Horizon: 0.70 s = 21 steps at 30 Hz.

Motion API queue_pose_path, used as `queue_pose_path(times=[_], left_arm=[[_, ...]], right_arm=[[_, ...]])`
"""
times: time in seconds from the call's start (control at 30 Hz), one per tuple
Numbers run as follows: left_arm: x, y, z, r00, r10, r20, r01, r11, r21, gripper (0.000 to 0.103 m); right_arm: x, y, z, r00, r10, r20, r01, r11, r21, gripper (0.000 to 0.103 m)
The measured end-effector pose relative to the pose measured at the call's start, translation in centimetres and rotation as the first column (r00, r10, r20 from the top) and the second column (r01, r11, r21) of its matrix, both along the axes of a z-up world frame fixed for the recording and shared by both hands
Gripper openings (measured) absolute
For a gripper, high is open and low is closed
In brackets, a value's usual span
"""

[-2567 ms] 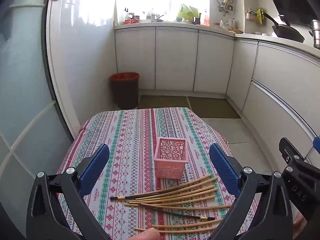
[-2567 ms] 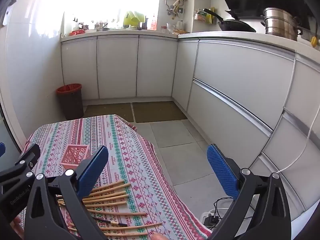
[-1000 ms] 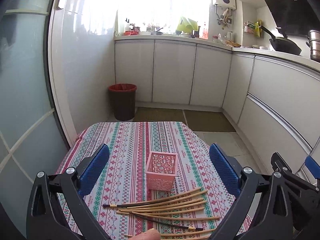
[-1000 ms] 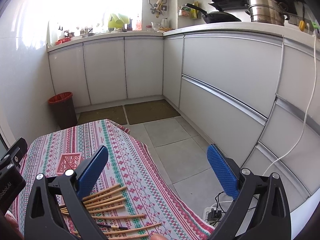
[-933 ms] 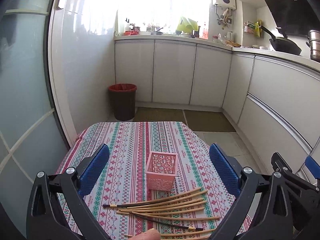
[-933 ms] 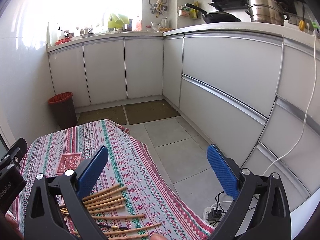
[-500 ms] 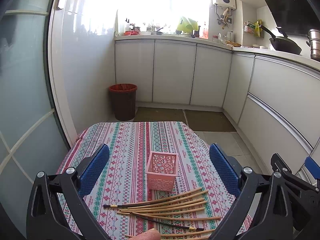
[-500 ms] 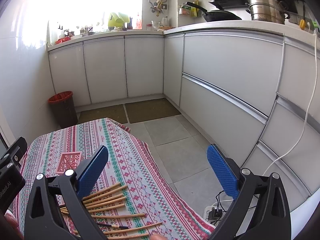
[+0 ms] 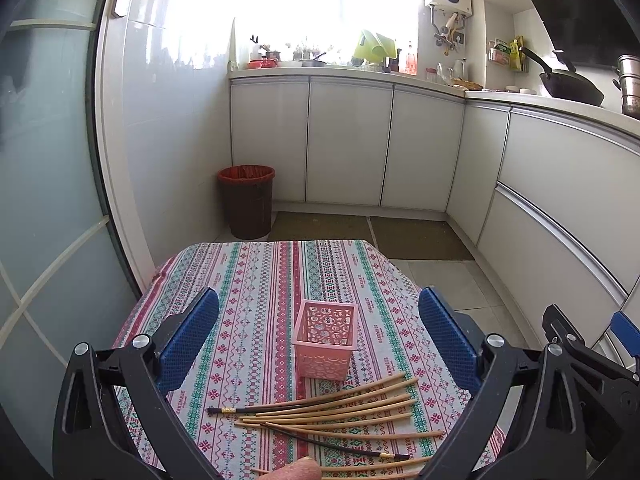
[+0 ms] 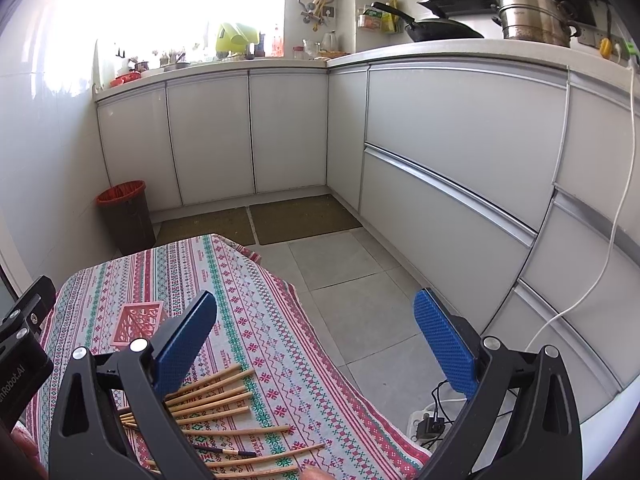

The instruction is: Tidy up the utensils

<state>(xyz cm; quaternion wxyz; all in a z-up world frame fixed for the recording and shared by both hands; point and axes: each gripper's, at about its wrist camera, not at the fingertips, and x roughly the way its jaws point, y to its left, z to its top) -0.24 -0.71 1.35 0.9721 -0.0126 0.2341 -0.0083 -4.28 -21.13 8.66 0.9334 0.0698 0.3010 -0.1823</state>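
Covering the worktop, a striped patterned cloth (image 9: 256, 280) carries a pink perforated plastic basket (image 9: 325, 344), upright, and just before it a loose fan of bamboo chopsticks (image 9: 340, 412). Left gripper (image 9: 318, 344) and right gripper (image 10: 316, 344) hover with jaws spread, empty. Crossed, overlapping sticks could roll or come up several together, or tip the light basket.

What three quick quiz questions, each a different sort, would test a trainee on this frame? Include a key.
1. True or false: the pink perforated plastic basket already holds chopsticks.
2. Multiple choice: the light wooden chopsticks lie (a) in the basket, (b) on the striped patterned tablecloth nearer the camera than the basket, (c) on the floor.
3. Fill in: the left gripper and right gripper are both ____.

Key: 1 false; 2 b; 3 open.
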Motion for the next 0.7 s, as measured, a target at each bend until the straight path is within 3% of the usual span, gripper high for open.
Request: queue_pose_path(times=[0.57, 0.7], left_arm=[[0.48, -0.17, -0.30, 1.000, 0.004, -0.021, -0.004, 1.000, 0.004, 0.096], [0.98, -0.49, -0.54, 0.998, -0.036, -0.051, 0.036, 0.999, 0.007, 0.096]], right_arm=[[0.34, 0.16, -0.34, 1.000, 0.006, -0.020, -0.006, 1.000, 0.000, 0.096], [0.46, 0.01, -0.50, 1.000, -0.001, -0.027, 0.001, 1.000, 0.006, 0.096]])
